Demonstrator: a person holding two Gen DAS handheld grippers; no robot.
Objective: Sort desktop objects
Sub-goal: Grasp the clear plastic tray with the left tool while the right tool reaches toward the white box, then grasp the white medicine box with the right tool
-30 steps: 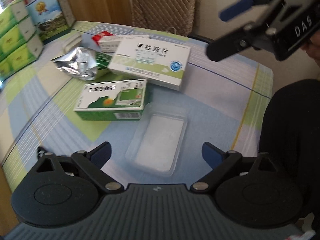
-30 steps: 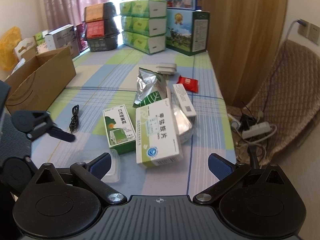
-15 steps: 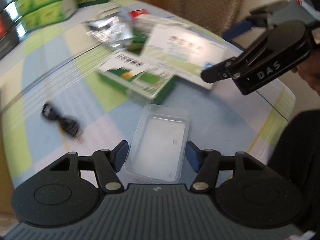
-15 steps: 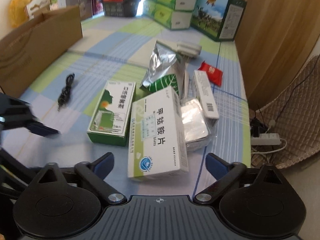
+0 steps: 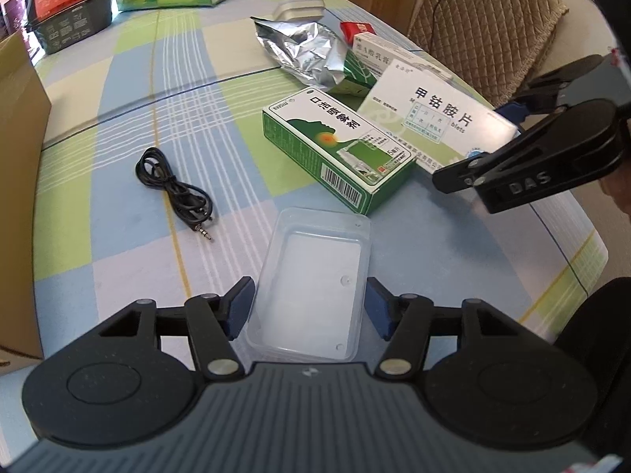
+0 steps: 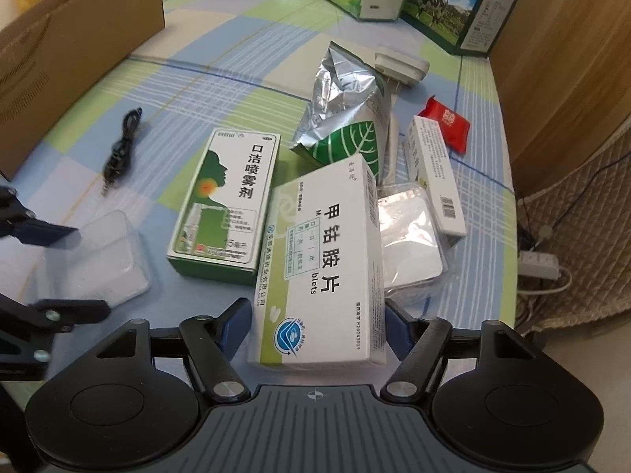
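Left gripper (image 5: 309,307) brackets the clear tray (image 5: 311,283), right gripper (image 6: 315,325) the white box (image 6: 323,264); neither visibly clamps; table (image 5: 98,205) bare leftward.

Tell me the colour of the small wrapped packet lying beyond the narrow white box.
Red, with a faint pale emblem: the small wrapped packet shows best in the right wrist view.

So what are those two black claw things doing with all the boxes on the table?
A person is tidying a cluttered table with a grabber in each hand. The left gripper has its fingers on either side of an empty clear plastic tray. The right gripper straddles the white and green medicine box; neither has lifted anything. The green spray box, foil pouch and black cable lie untouched.
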